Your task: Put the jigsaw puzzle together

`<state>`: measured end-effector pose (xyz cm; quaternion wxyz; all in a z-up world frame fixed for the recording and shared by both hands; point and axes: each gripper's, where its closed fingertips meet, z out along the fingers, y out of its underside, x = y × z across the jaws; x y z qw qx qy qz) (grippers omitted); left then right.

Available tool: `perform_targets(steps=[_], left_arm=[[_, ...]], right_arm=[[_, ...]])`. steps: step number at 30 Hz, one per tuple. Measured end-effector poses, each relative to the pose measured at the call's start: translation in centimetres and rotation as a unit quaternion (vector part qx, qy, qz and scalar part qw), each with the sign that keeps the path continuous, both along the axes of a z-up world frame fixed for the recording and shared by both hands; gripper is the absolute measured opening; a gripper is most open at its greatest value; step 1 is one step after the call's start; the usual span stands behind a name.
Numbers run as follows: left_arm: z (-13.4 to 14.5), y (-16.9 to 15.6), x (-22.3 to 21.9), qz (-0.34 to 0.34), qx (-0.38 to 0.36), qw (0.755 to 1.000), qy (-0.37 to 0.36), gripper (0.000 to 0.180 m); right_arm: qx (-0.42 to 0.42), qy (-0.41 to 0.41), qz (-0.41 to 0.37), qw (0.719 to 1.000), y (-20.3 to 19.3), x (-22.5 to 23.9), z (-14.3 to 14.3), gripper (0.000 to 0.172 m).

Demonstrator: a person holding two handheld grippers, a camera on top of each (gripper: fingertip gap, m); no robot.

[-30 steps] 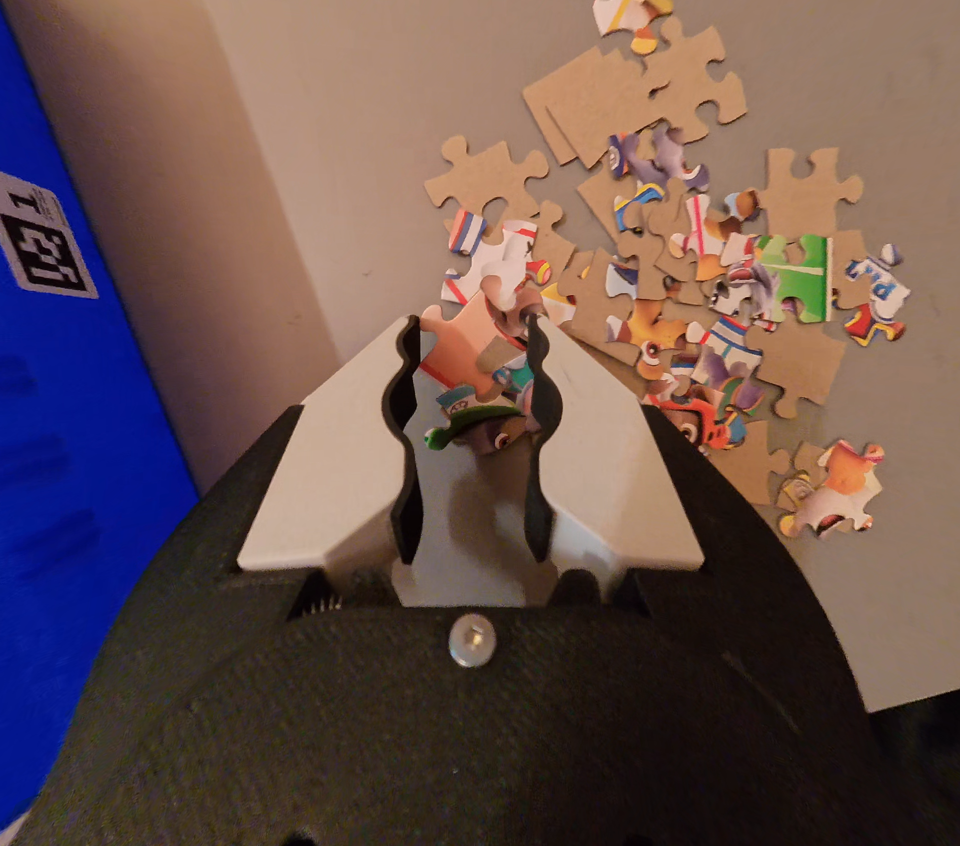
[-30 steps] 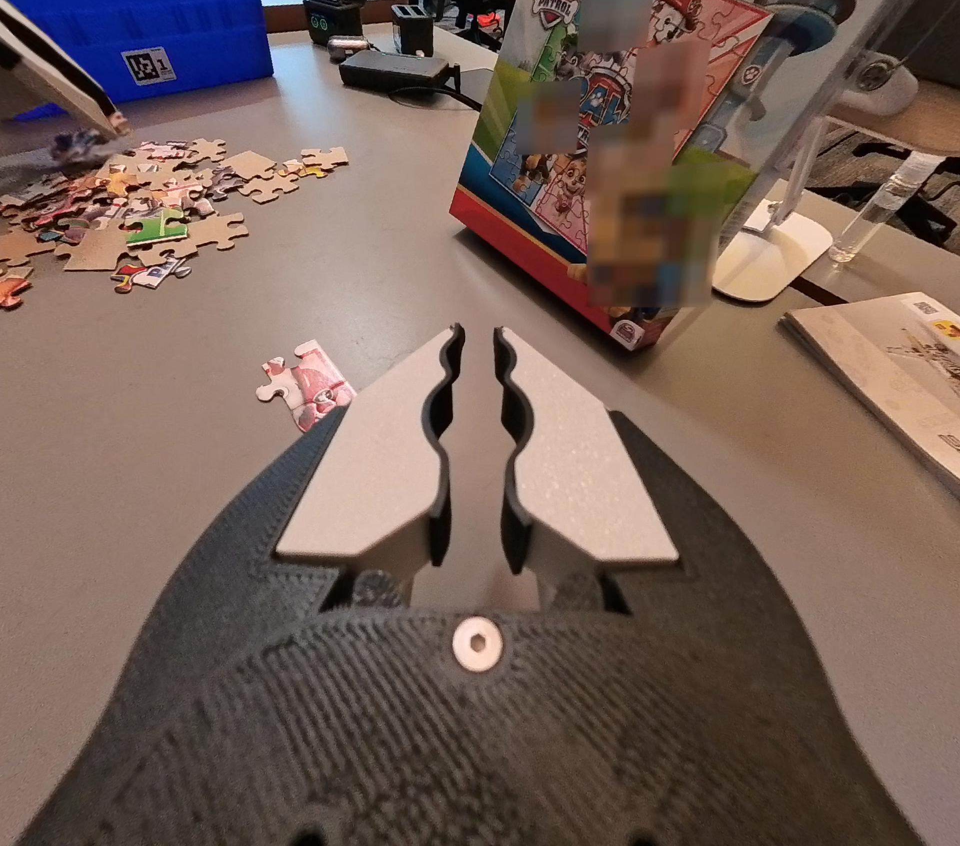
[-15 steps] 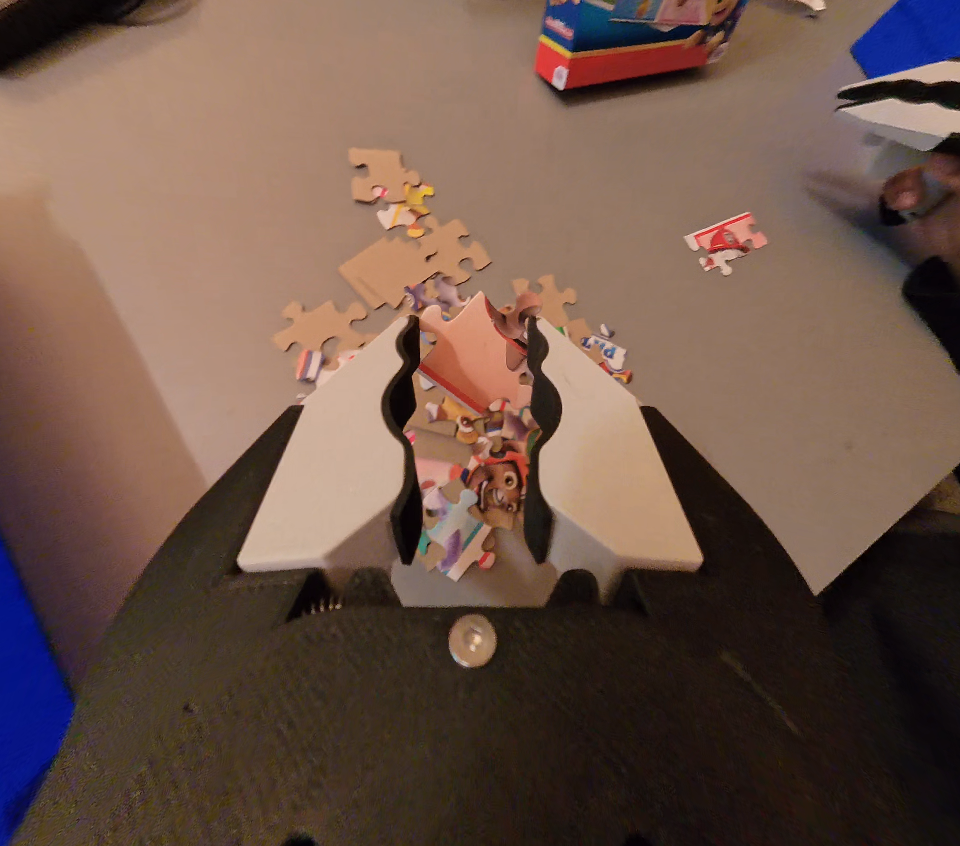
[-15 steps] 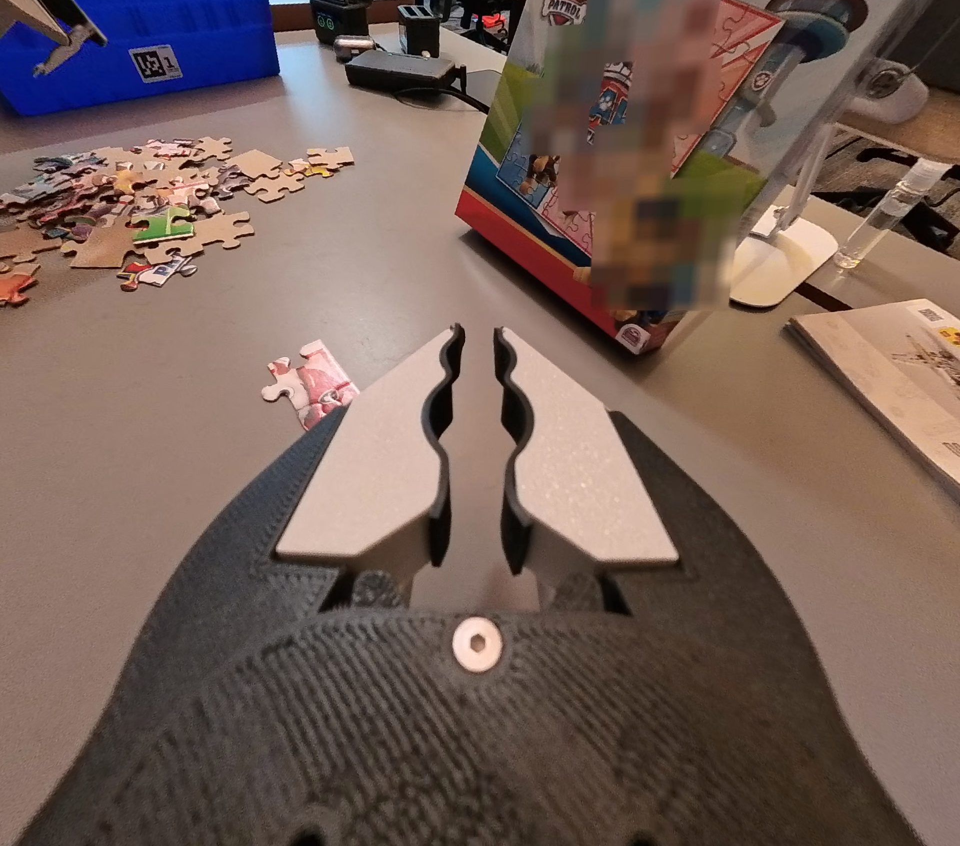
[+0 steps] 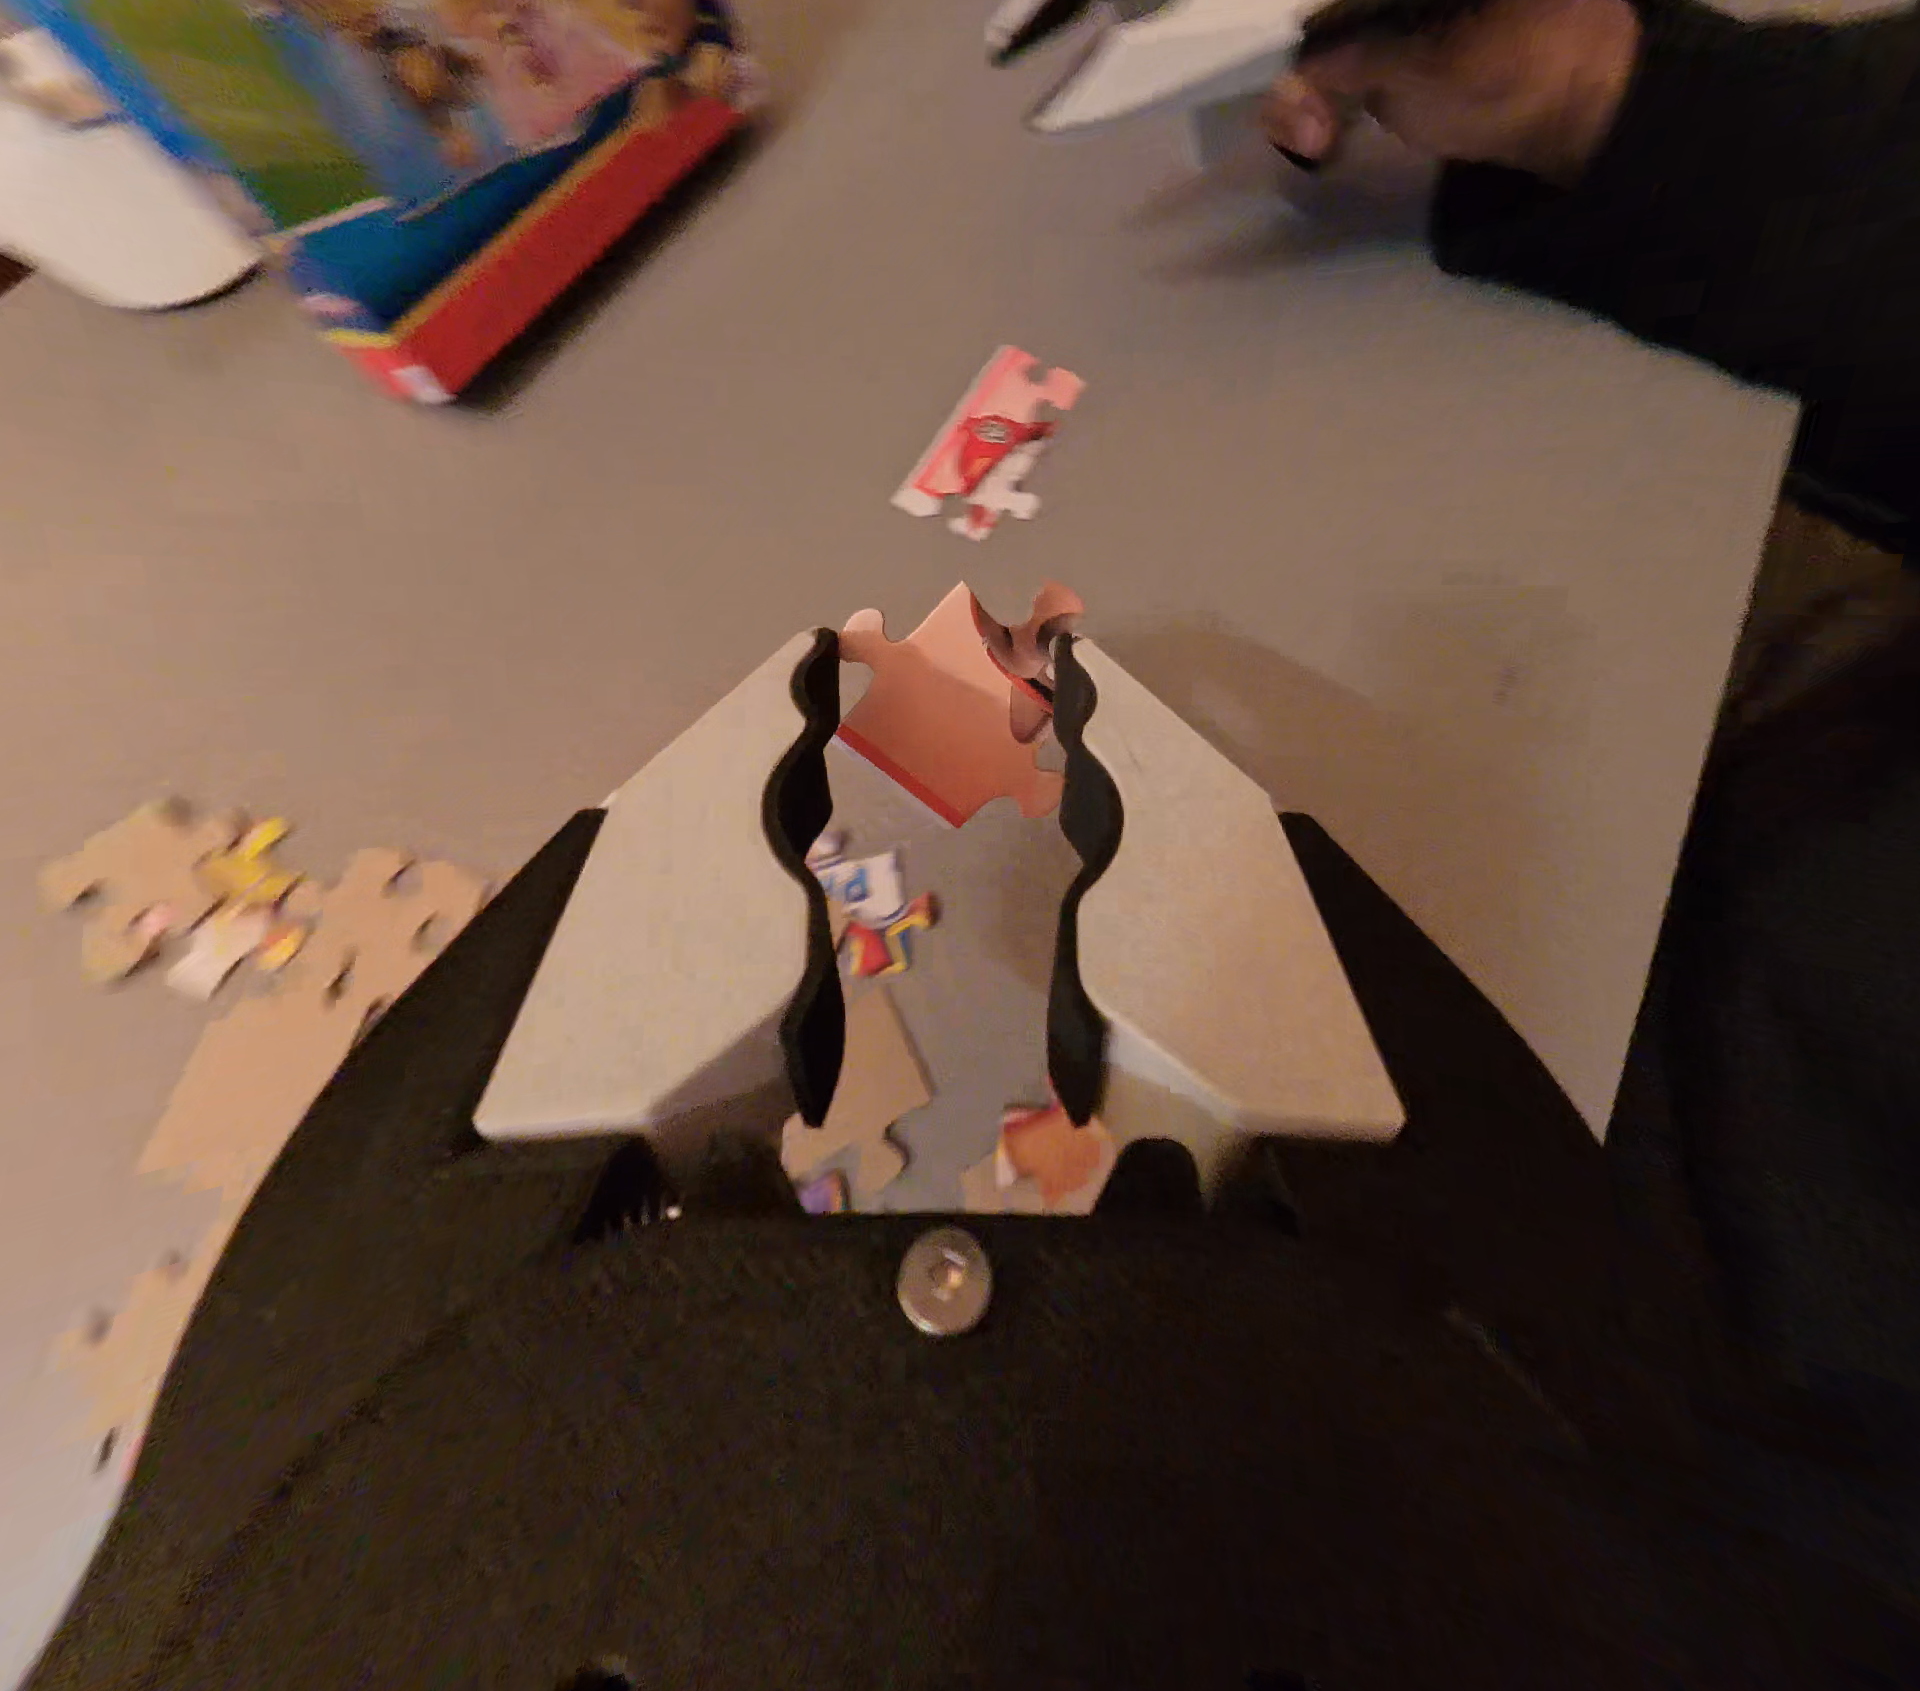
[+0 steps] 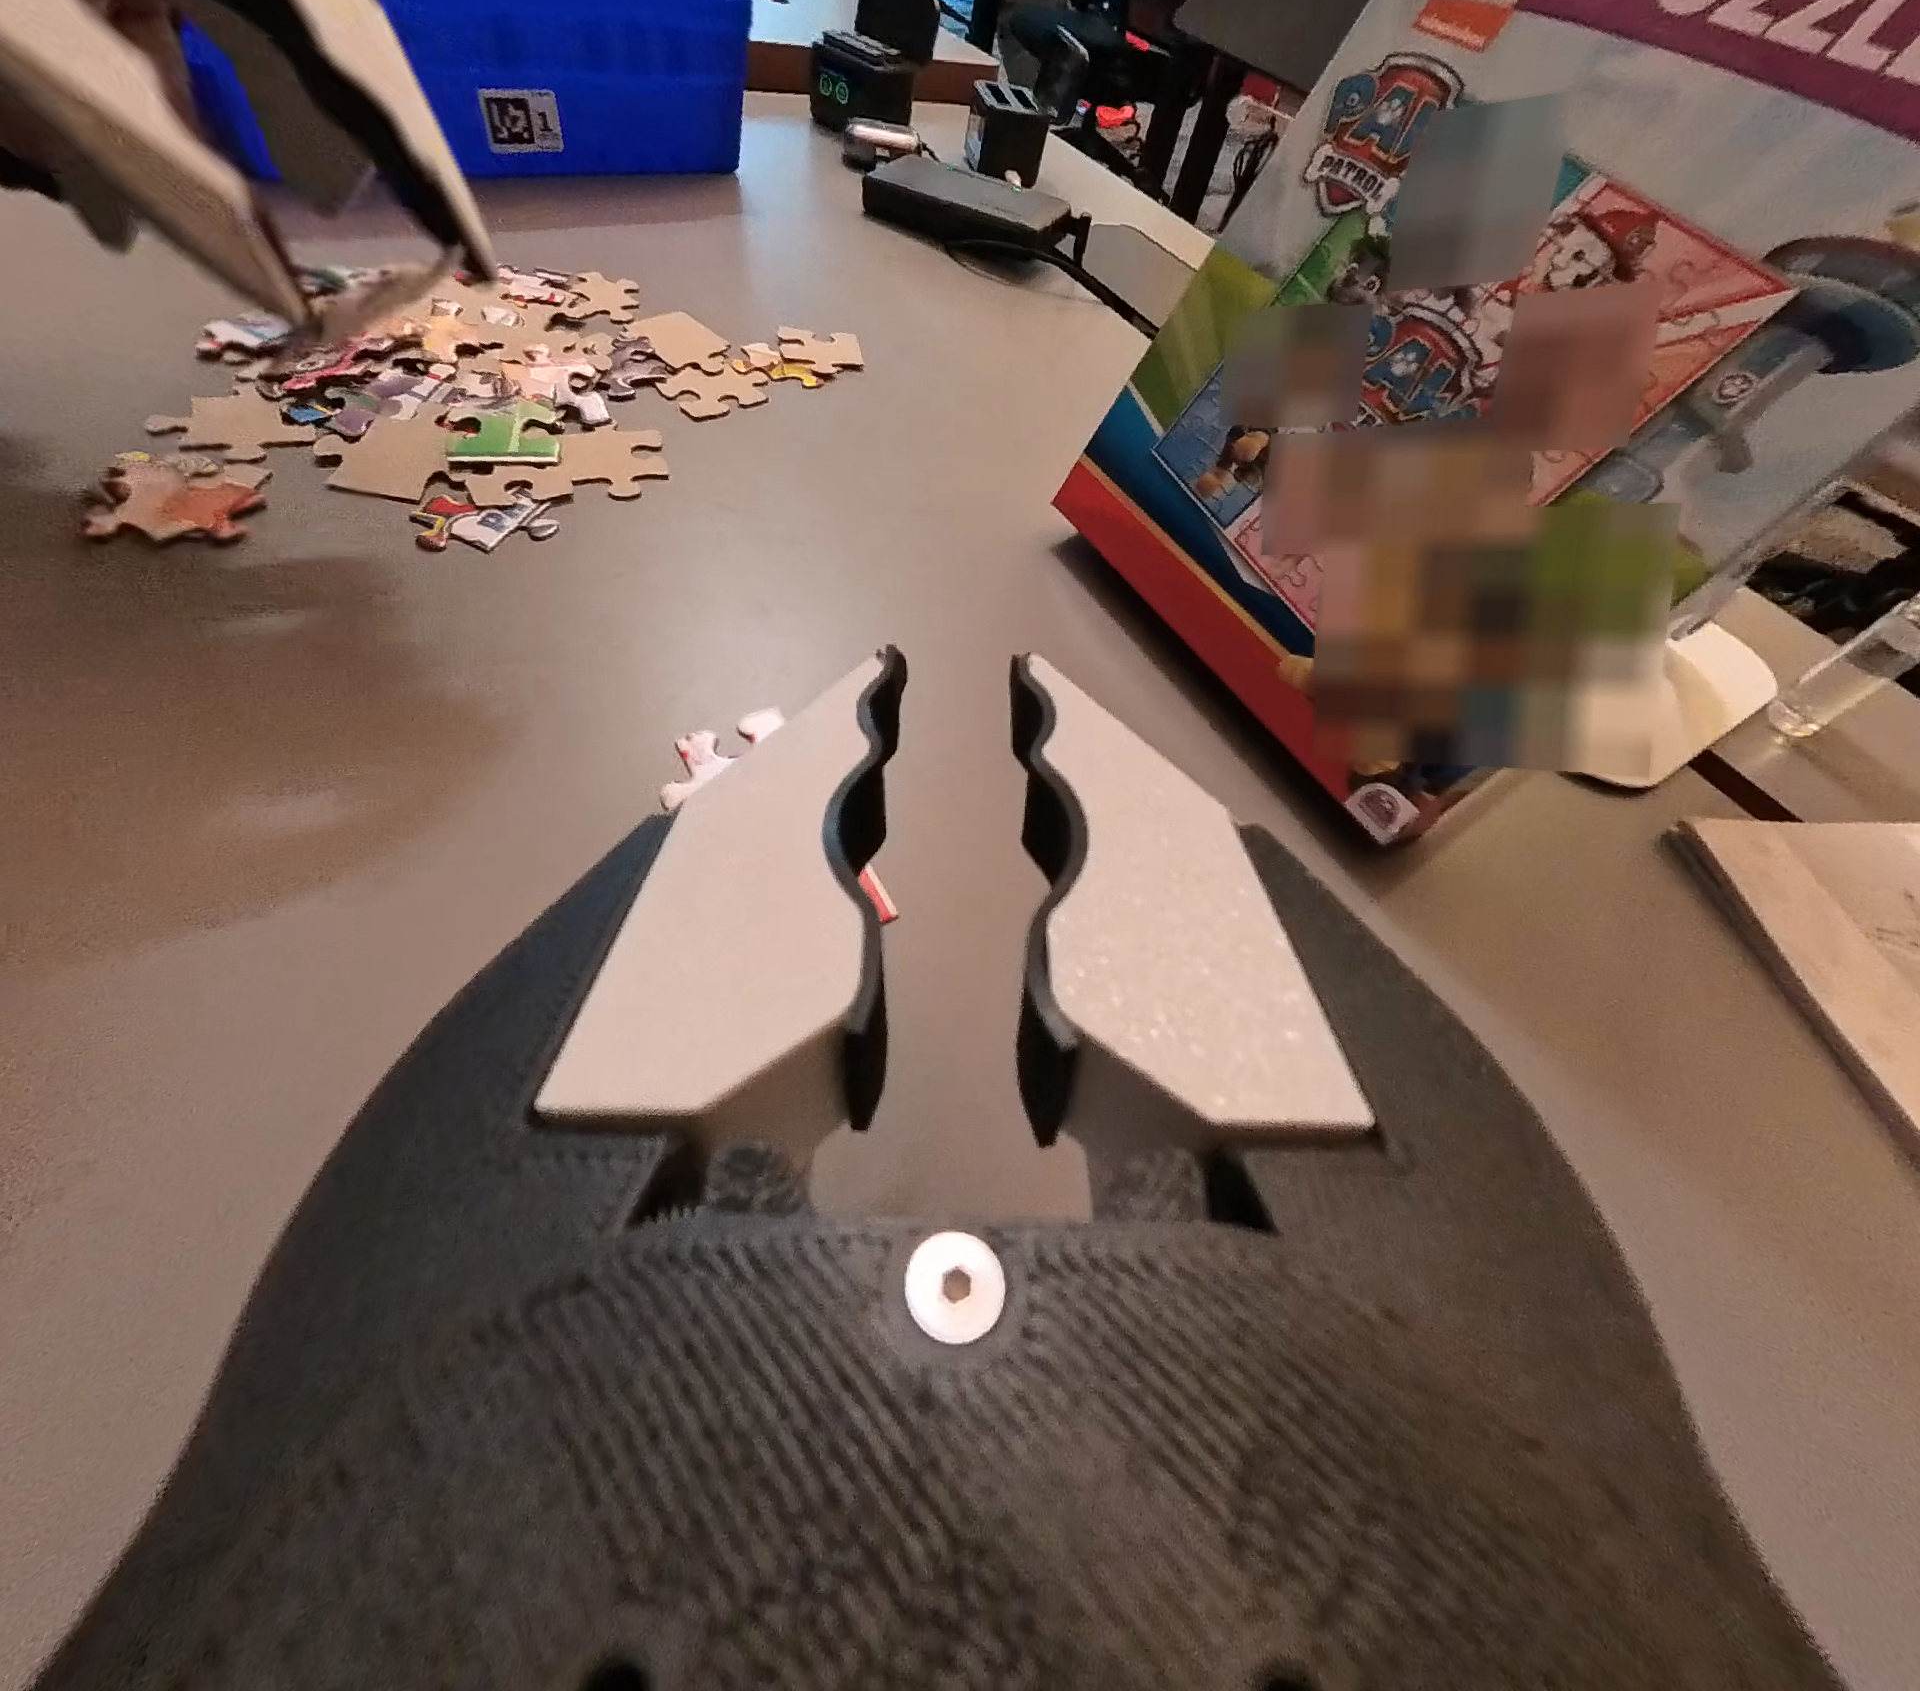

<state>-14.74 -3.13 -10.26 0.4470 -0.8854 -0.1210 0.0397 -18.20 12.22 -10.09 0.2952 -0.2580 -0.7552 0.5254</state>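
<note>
grey desk (image 6: pixel 935 436), carrying everything listed; blue bin (image 6: pixel 582 52) at its far left side, bearing a small printed tag; puzzle box (image 6: pixel 1455 353) standing tilted on the right side of the desk, red along its lower edge, parts of its front blurred over; white stand base (image 6: pixel 1704 696) behind the box; booklet (image 6: pixel 1829 945) lying flat at the right edge; black power brick (image 6: pixel 966 202) with cable near the far edge; loose heap of puzzle pieces (image 6: pixel 488 405) on the left part of the desk, some picture side up, many cardboard side up; left gripper (image 5: pixel 951 639) raised above the desk, fingers part open and pressed on either side of a pink puzzle piece (image 5: pixel 935 727) with a red-striped edge, gripped at the tips clear of the desk; right gripper (image 6: pixel 956 670) low over bare desk, fingers narrowly parted with nothing between them; red-and-white puzzle piece (image 5: pixel 987 446) lying alone on the desk, apart from the heap, just beside the right gripper's left finger and partly hidden under it.
</note>
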Motion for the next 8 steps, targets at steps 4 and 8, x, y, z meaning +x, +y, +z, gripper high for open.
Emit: perform_targets(steps=[4, 8], left_arm=[[-2.1, 4.2, 4.8, -0.118, -0.015, 0.993, -0.006, 0.04], [-4.0, 6.8, 8.3, -0.193, -0.027, 0.981, -0.018, 0.04]], right_arm=[[-0.006, 0.0, 0.001, 1.0, 0.2, 0.2, 0.5, 0.02], [-0.002, -0.003, 0.0, 1.0, 0.2, 0.2, 0.5, 0.02]])
